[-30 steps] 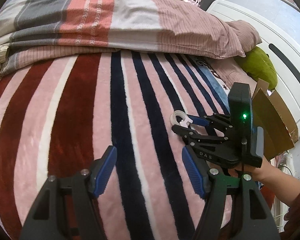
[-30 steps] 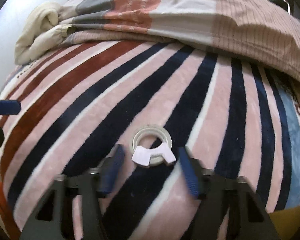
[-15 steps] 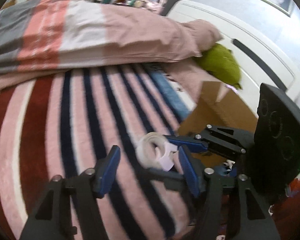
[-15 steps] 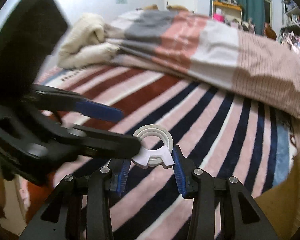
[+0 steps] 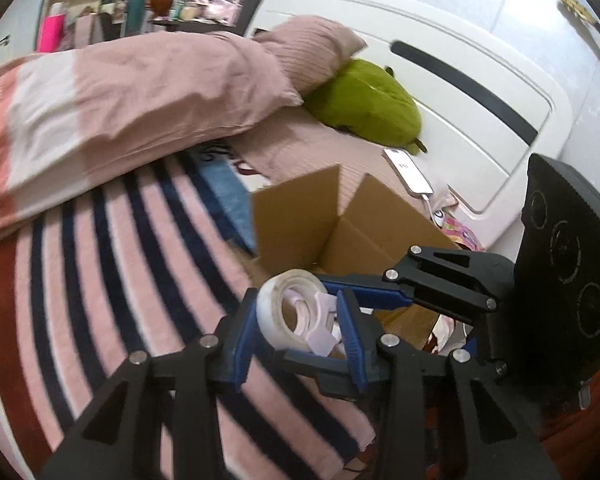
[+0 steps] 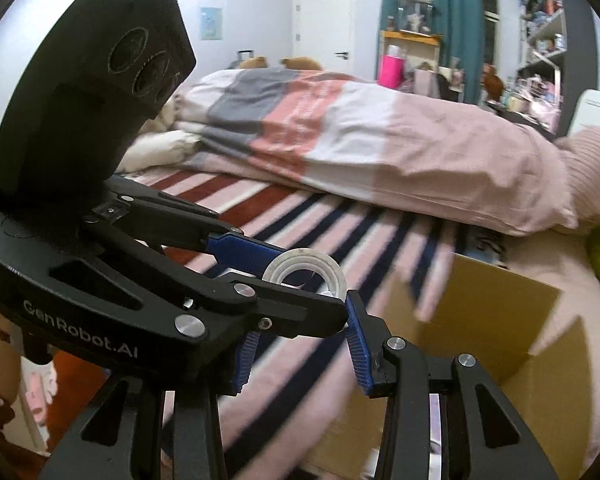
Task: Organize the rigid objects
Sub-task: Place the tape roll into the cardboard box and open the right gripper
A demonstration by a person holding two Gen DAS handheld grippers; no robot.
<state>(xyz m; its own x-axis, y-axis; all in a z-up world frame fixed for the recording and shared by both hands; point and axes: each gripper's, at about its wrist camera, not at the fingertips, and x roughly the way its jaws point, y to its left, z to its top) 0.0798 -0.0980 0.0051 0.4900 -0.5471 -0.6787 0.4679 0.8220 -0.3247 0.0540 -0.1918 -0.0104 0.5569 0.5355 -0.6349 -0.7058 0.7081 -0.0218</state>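
A clear tape roll with a pale lilac dispenser clip [image 5: 296, 314] hangs in the air between both grippers, beside the near corner of an open cardboard box [image 5: 364, 224]. My left gripper [image 5: 300, 340] is shut on the roll, its blue pads against both sides. My right gripper [image 6: 300, 332] also has its pads at the roll [image 6: 306, 270]; the left gripper crosses in front of it, so its grip is unclear. In the left wrist view the right gripper's fingers [image 5: 364, 296] reach in from the right.
A striped pink, navy and red blanket [image 5: 100, 280] covers the bed. A folded duvet [image 6: 340, 136] lies behind it. A green plush [image 5: 364, 104], a phone on a cable [image 5: 408, 170] and the white headboard [image 5: 460, 60] are past the box.
The right gripper shut on the tape roll and lifted it off the blanket toward the box. The left gripper came in and closed on the roll too.
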